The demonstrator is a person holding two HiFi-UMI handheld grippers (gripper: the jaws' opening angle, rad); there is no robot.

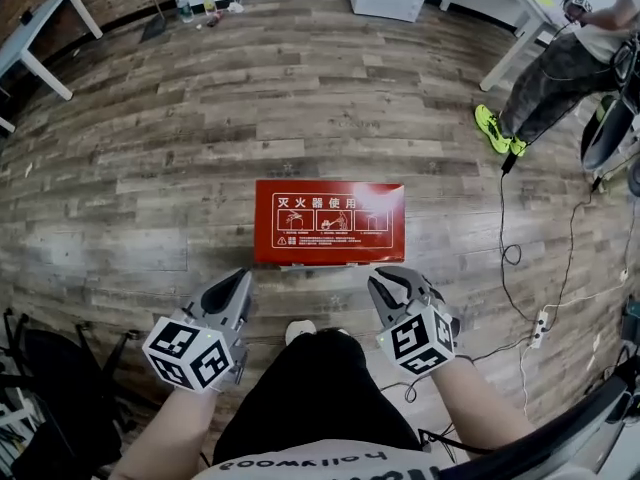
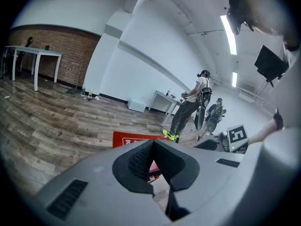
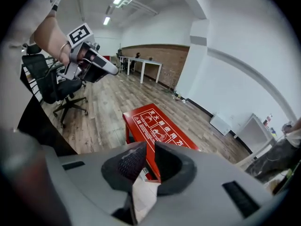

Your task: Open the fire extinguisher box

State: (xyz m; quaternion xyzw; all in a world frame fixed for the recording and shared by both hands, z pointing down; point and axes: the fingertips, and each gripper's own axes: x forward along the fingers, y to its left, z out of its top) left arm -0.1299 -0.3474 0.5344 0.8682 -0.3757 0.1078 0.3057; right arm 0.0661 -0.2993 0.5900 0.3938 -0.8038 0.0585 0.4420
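On the wooden plank floor (image 1: 150,168), just in front of the person's knees, the red fire extinguisher box (image 1: 330,221) sat with its lid shut and its white printed instructions facing up. Neither tool touched it. The left gripper (image 1: 240,280) hung just short of the box's near left corner, its jaws drawn together at the tips with nothing between them. The right gripper (image 1: 388,286) hung near the near right corner, its jaws only a narrow slit apart and empty, with the box's edge showing through the gap. To the right a black cable ran across the boards to a white power strip (image 1: 540,326). Well apart, at the far right, another person in yellow-green shoes (image 1: 497,128) stood beside a white table (image 1: 520,28). A black office chair (image 1: 50,388) stood at the near left.
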